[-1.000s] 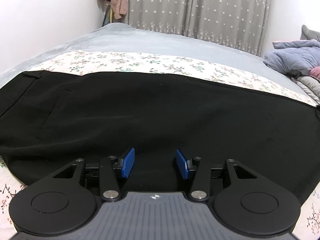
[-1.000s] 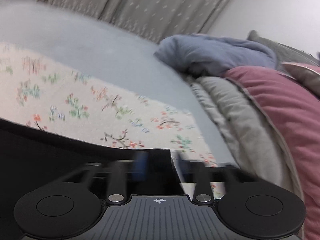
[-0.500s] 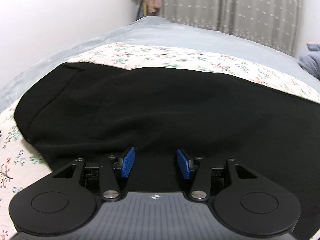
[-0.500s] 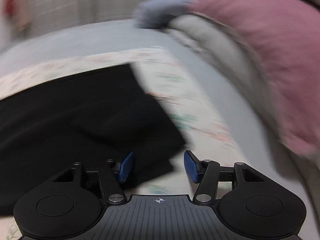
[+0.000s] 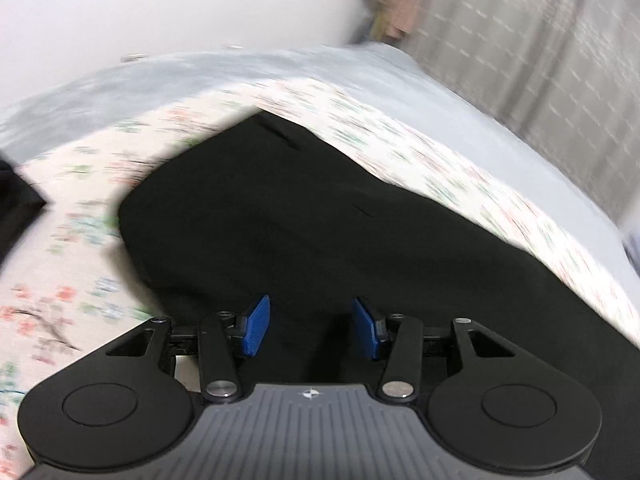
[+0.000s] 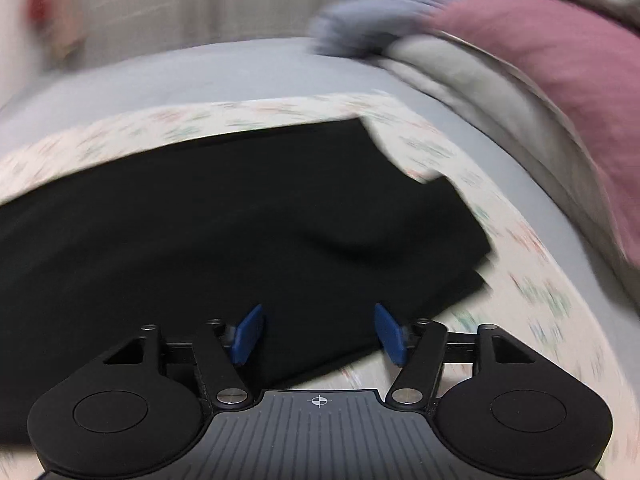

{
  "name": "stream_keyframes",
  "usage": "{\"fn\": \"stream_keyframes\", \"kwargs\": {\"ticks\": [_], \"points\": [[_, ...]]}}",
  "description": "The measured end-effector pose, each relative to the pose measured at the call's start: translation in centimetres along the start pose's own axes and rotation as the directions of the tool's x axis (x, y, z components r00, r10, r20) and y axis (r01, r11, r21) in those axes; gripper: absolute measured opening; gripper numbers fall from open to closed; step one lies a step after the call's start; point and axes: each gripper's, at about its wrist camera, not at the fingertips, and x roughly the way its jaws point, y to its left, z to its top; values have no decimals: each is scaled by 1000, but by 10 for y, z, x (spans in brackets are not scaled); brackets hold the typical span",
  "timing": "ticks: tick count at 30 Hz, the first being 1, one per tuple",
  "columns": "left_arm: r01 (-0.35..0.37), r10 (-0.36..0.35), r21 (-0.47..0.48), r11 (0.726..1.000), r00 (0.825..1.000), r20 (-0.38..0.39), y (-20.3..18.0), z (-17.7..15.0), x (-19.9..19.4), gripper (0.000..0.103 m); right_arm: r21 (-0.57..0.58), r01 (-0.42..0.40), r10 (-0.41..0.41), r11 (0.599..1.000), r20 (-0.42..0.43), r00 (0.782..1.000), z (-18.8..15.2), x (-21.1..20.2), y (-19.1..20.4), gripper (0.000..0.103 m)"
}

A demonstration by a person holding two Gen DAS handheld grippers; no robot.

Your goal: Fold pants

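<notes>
Left gripper (image 5: 308,326) spread, empty; right gripper (image 6: 319,334) opening, nothing pinched. Below both, black pants (image 5: 320,232) flat on floral sheet (image 5: 60,280) over grey bed (image 6: 240,68). Beyond: curtain (image 5: 540,60), white wall (image 5: 160,4), pink pillow (image 6: 560,60).

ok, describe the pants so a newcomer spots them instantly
On the bed, a floral sheet covers the near part. The black pants lie flat across it, directly ahead of both grippers. They are the only plain black cloth there; the pink blanket and grey bedding are piled off the sheet.
</notes>
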Motion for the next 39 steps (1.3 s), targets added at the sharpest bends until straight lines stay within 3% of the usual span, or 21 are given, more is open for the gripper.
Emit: {"fn": "stream_keyframes", "kwargs": {"ticks": [1,4,6,8,10,12,14,16,18,20,23,25,27,28,32,35,37,39], "points": [[11,-11,-34,999,1000,4,8,4,-2,59,-26,-4,5,1000,16,1000,-2,-9,9,65],[70,-71,-148,987,997,-5,30,12,-5,59,-186,-113,127,976,64,990,-13,-46,59,64],[75,-77,-189,979,997,-1,39,14,-7,54,-275,-216,242,937,63,968,-20,-71,98,65],[84,-85,-235,968,996,5,48,16,-9,53,-371,-344,381,862,26,924,-33,-99,144,67],[89,-88,-251,964,996,17,54,17,-12,53,-465,-463,502,755,-46,864,-52,-125,195,69],[81,-79,-241,967,997,18,53,20,-6,51,-545,-528,572,651,-106,814,-76,-144,240,69],[79,-77,-231,970,997,20,50,20,-3,50,-612,-550,596,568,-155,788,-108,-158,284,69],[69,-67,-203,977,998,19,48,21,-1,50,-642,-563,604,521,-189,774,-140,-168,316,69],[51,-47,-178,983,999,25,53,21,-6,50,-625,-599,645,501,-191,740,-163,-183,330,68],[23,-18,-163,986,999,38,54,23,-6,51,-629,-641,679,439,-235,696,-176,-194,335,69],[10,-2,-176,984,999,44,62,27,-2,49,-641,-646,678,414,-256,689,-172,-196,332,68],[13,-5,-184,983,999,46,62,28,-4,49,-613,-652,682,446,-239,691,-156,-186,313,67],[8,2,-166,986,998,58,57,30,-6,49,-601,-623,689,501,-158,707,-133,-178,284,68],[4,7,-153,988,998,69,54,31,-8,50,-581,-607,680,543,-120,723,-122,-171,266,70],[12,2,-99,995,991,137,36,31,-23,54,-442,-504,566,742,11,824,-67,-115,176,73],[50,-46,-20,999,988,150,8,23,-31,54,-209,-400,423,893,83,902,-22,-62,90,73],[115,-123,71,991,984,128,-21,10,-34,57,-96,-349,359,932,117,926,-1,-35,42,73],[215,-230,173,961,970,73,-52,-9,-34,60,-59,-305,310,951,131,942,13,-11,5,73]]}}
